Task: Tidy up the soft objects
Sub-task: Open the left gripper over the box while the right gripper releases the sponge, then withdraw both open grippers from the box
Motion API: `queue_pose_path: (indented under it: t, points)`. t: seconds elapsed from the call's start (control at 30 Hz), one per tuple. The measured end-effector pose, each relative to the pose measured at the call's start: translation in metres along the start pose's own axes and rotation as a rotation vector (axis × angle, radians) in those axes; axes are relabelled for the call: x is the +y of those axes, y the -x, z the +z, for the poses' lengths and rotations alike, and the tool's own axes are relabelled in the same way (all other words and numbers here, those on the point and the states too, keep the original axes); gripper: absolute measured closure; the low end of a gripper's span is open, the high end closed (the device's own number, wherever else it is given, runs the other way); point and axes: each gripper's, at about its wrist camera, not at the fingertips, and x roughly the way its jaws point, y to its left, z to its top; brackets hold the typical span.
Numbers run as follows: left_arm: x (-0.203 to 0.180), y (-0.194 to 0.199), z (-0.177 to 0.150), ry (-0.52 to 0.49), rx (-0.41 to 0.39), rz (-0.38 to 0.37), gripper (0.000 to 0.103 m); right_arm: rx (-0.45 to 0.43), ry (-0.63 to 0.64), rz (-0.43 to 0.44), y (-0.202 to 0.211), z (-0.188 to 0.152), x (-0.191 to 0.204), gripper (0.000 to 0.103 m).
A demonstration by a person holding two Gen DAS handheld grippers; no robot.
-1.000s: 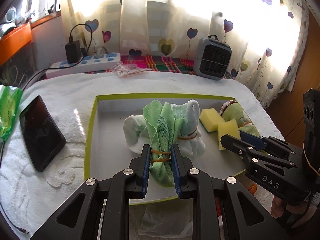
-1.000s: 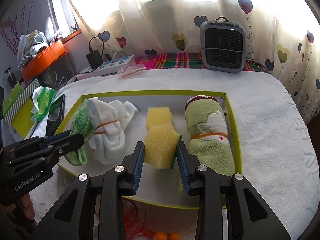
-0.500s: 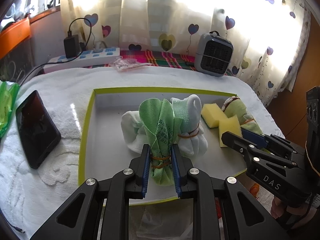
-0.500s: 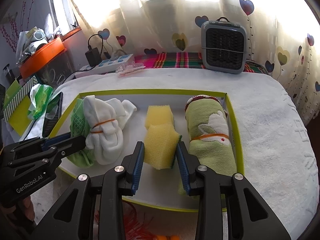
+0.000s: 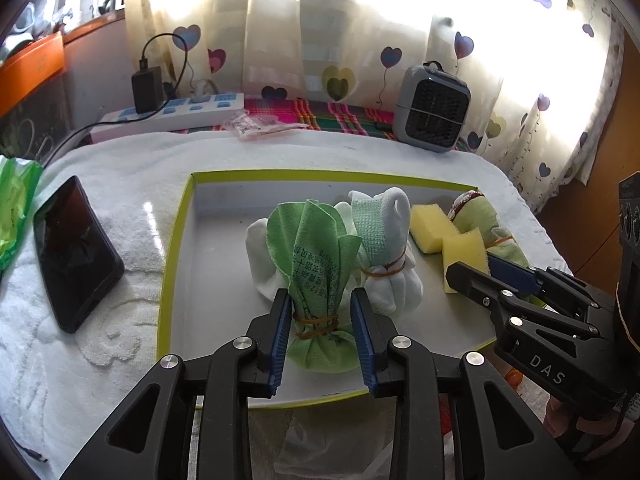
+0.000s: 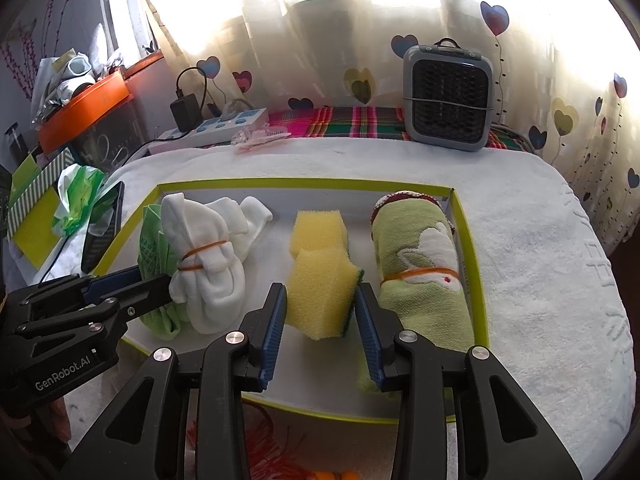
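A green-rimmed tray point(image 5: 176, 240) point(image 6: 476, 264) holds a green cloth bundle point(image 5: 316, 264) point(image 6: 154, 256), a white cloth bundle point(image 5: 390, 264) point(image 6: 208, 264), two yellow sponges and a rolled green towel point(image 6: 424, 272) point(image 5: 480, 220). My left gripper point(image 5: 320, 320) is open, its pads just apart from the green bundle, which rests on the tray. My right gripper point(image 6: 320, 312) straddles the near sponge point(image 6: 324, 288) point(image 5: 464, 252), pads at its sides, jaws slightly apart. The far sponge point(image 6: 318, 228) point(image 5: 428, 226) lies behind it.
A black phone point(image 5: 74, 252) and a green plastic bag point(image 5: 16, 200) lie left of the tray on the white towel-covered table. A power strip point(image 5: 172, 114) and a small grey heater point(image 5: 432, 108) point(image 6: 448, 94) stand at the back. An orange box point(image 6: 84, 108) is far left.
My left gripper set the green bundle down in the tray beside the white bundle and opened off it. The right gripper stayed around the near sponge.
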Motion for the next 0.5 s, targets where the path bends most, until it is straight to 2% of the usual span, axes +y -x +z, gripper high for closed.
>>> queue_pose_path:
  t: [0.13, 0.23, 0.5]
  points:
    - [0.0002, 0.0017, -0.0006, -0.001, -0.004, -0.004, 0.074, -0.005, 0.004, 0.0, 0.0012, -0.0009, 0.0017, 0.062]
    - [0.0002, 0.002, -0.0008, 0.002, -0.002, 0.005, 0.064, -0.008, 0.004, -0.001, 0.0017, -0.0012, 0.002, 0.061]
    - [-0.0004, 0.0038, -0.0013, 0.0, 0.002, 0.017, 0.061, -0.015, -0.003, -0.002, 0.004, -0.0018, 0.0018, 0.06]
